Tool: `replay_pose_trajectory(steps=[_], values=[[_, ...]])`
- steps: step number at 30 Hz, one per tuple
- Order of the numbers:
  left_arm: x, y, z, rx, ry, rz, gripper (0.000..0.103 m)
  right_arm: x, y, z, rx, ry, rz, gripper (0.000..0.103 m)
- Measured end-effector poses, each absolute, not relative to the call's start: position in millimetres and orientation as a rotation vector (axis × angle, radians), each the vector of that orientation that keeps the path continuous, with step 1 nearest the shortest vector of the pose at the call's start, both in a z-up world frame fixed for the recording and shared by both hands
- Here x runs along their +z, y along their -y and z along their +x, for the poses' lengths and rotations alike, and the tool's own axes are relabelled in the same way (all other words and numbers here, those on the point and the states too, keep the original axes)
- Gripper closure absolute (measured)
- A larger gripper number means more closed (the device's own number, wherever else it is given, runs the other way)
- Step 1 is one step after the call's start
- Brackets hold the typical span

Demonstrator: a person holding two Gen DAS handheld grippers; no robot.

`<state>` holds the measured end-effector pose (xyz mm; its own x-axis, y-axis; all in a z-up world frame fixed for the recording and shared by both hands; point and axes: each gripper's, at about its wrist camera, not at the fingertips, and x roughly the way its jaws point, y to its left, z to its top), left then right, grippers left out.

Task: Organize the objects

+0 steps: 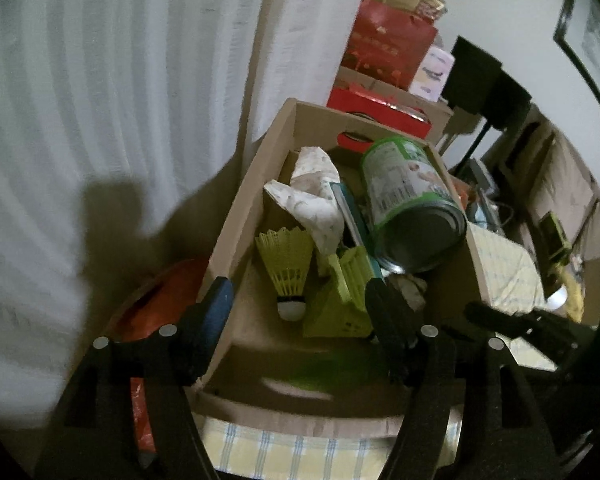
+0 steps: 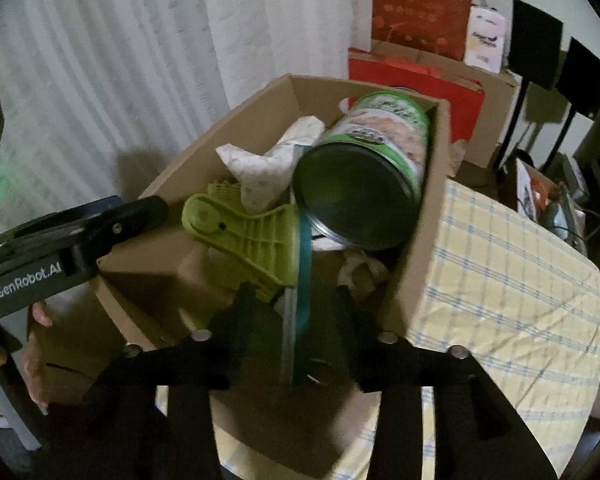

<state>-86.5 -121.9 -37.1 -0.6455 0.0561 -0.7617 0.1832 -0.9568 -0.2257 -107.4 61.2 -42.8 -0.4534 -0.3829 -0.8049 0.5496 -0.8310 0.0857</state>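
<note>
Cardboard box (image 1: 236, 200): one, open-topped, standing on the yellow checked tablecloth (image 2: 500, 280) with its load heaped above the rim.
Tin can (image 1: 412, 208): one, large, green label, lying on its side against the box's right wall, metal end facing the cameras.
Shuttlecock (image 1: 288, 272): one, yellow with a white cork, cork pointing down, in the box near the left wall.
Green plastic clip (image 2: 244, 240): one, ribbed, lying in the box just beside the can; also seen in the left wrist view next to the shuttlecock.
White cloth (image 1: 316, 196): one crumpled patterned piece, behind the shuttlecock and touching the can's side.
Teal-edged flat item (image 2: 304, 276): one, standing on edge between clip and can; what it is cannot be told.
Left gripper (image 1: 300, 300): jaws spread wide, the left finger outside the box's left wall, the right finger inside near the clip, nothing pinched.
Right gripper (image 2: 296, 304): jaws spread apart over the box's near end, the teal-edged item running between them; contact cannot be told.
Red gift bags (image 2: 420, 8): at least two, stacked with cartons behind the box.
Curtain (image 1: 120, 80): white, pleated, behind and left of the box.
</note>
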Motion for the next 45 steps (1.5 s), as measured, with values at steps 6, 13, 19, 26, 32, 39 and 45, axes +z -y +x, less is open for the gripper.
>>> replay_pose_trajectory(steps=[6,13,19,26,32,39,45], values=[[-31,109,-71,-2.783,-0.407,1.256,0.017,-33,-85,-96,-2.353,-0.240,1.162,0.035],[-28,92,-57,-2.797,-0.306,1.232,0.012,-20,-114,-77,-2.432,-0.206,1.102,0.027],[-27,80,-43,-2.813,-0.265,1.235,0.011,-14,-137,-59,-2.482,-0.188,1.081,0.025],[-23,59,-22,-2.844,-0.225,1.229,0.011,-10,-166,-41,-2.574,-0.169,1.055,0.016],[-20,45,-7,-2.862,-0.214,1.224,0.000,-14,-195,-28,-2.630,-0.113,1.081,0.008],[-16,25,7,-2.885,-0.154,1.203,0.000,-13,-222,-9,-2.704,-0.073,1.068,0.003],[-15,10,19,-2.900,-0.151,1.215,0.000,-9,-237,5,-2.756,-0.067,1.041,0.003]])
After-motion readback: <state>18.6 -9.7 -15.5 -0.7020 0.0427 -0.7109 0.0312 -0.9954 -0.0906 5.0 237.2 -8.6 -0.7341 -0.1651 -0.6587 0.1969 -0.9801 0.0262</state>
